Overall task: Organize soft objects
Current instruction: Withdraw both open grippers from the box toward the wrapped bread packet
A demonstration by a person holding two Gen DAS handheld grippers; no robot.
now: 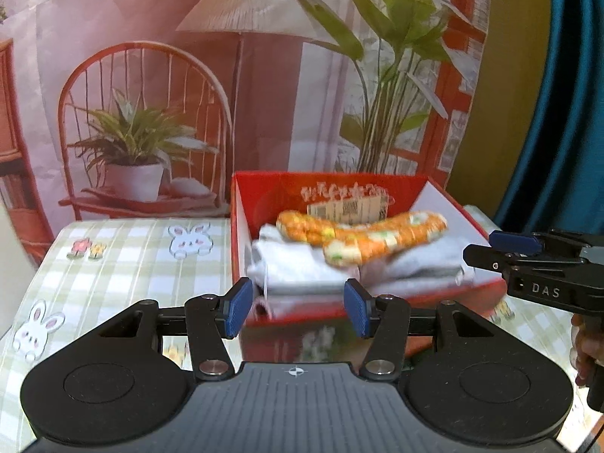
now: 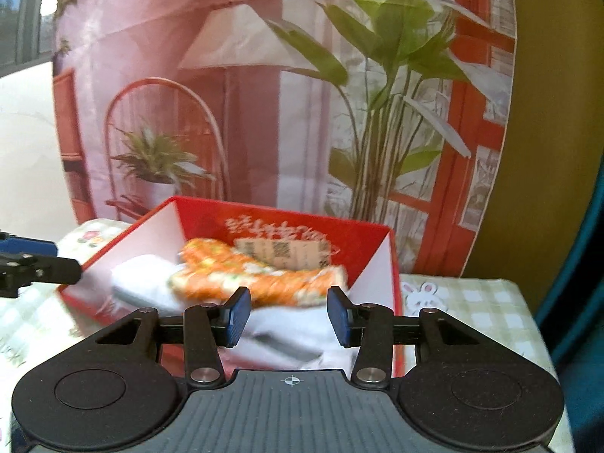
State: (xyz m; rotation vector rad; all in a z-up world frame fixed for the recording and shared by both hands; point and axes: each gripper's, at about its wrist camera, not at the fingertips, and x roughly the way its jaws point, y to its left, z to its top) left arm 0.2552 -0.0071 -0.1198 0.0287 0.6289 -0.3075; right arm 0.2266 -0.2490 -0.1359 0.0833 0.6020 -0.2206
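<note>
The left gripper (image 1: pixel 298 311) stands released, nothing between its pads; the right gripper (image 2: pixel 288 315) is released too, its jaws apart and empty; beyond, 2 blurred orange socks (image 1: pixel 362 232) lie on grey folded cloth (image 1: pixel 302 268) inside the red box (image 1: pixel 241 226); a label (image 1: pixel 347 209) behind is unreadable.

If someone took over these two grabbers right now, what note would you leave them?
Left gripper: open, holding nothing, in front of the red box.
Right gripper: open, empty, at the box's near edge.
In the box: orange patterned socks lying on folded grey cloth.
Done: those soft items are in the box.
Left: nothing else soft shows on the checked tablecloth; look outside these views.
</note>
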